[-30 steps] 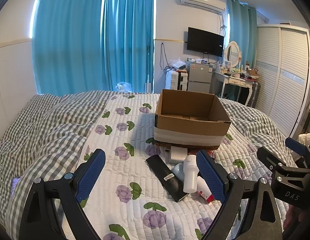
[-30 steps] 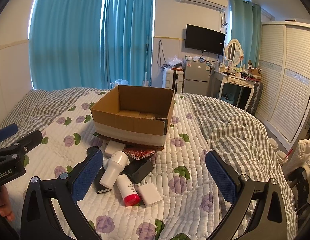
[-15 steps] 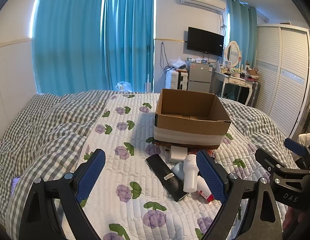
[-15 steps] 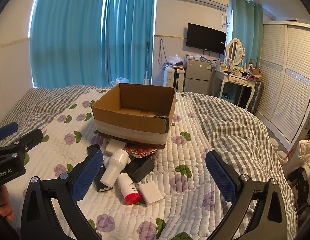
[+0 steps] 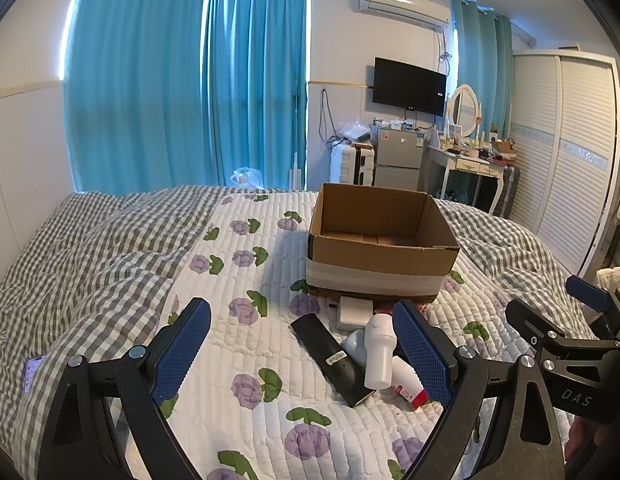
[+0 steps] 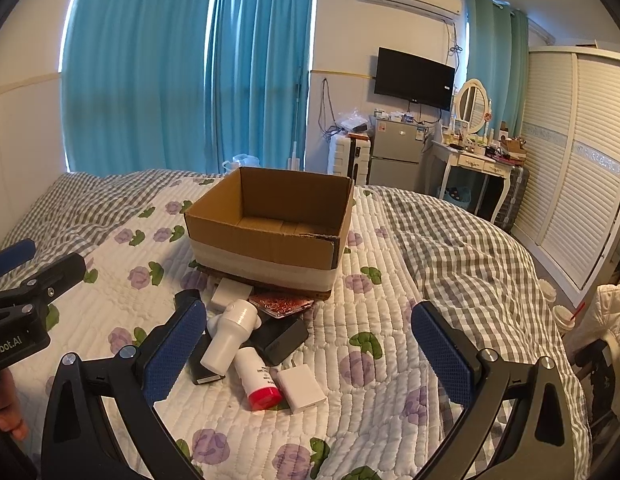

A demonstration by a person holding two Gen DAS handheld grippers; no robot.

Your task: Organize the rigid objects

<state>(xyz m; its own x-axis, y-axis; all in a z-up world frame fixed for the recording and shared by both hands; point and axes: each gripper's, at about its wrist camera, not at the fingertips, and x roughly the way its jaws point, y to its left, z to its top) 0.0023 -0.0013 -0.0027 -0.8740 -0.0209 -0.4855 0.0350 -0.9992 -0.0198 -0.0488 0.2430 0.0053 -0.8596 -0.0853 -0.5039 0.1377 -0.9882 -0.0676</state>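
Hovering above quilted bed [image 5: 238, 364], both tools spread wide, nothing held

- L gripper [image 5: 302, 354]: blue pads far apart, gripping nothing, poised over floral quilt w/ clutter pile under its right-hand pad
- R gripper [image 6: 308, 354]: pads likewise wide apart, nothing between them, pile just ahead of its left-hand pad; also seen at far right edge of left wrist view [image 5: 565, 328]
- Cardboard box [image 5: 379, 246]: open top, sitting on bed beyond pile, white tape band round base, interior looks bare as far as visible
- White bottle [image 6: 230, 340]: lying tilted on top of dark items, cap end pointing toward box
- Red-capped tube [image 6: 258, 378]: lying flat, touching bottle's base, red cap toward camera
- White flat block [image 6: 301, 388]: just beside tube, on quilt
- Black remote-like bar [image 5: 329, 354]: long, lying diagonally, partly under bottle
- Dark boxy item [image 6: 284, 338]: under bottle, beside red patterned packet [image 6: 280, 303]
- White small box [image 6: 230, 292]: touching front foot of cardboard box
- Pale blue rounded item [image 5: 354, 345]: tucked behind bottle, kind unclear
- Bkgd: teal curtains [image 6: 190, 68], wall TV [image 6: 413, 76], small fridge [image 6: 395, 152], dressing table w/ oval mirror [image 6: 473, 106], slatted wardrobe [image 6: 581, 152]
- Fingertips of a hand [image 6: 8, 420] at lower left edge of right wrist view, behind L tool's body
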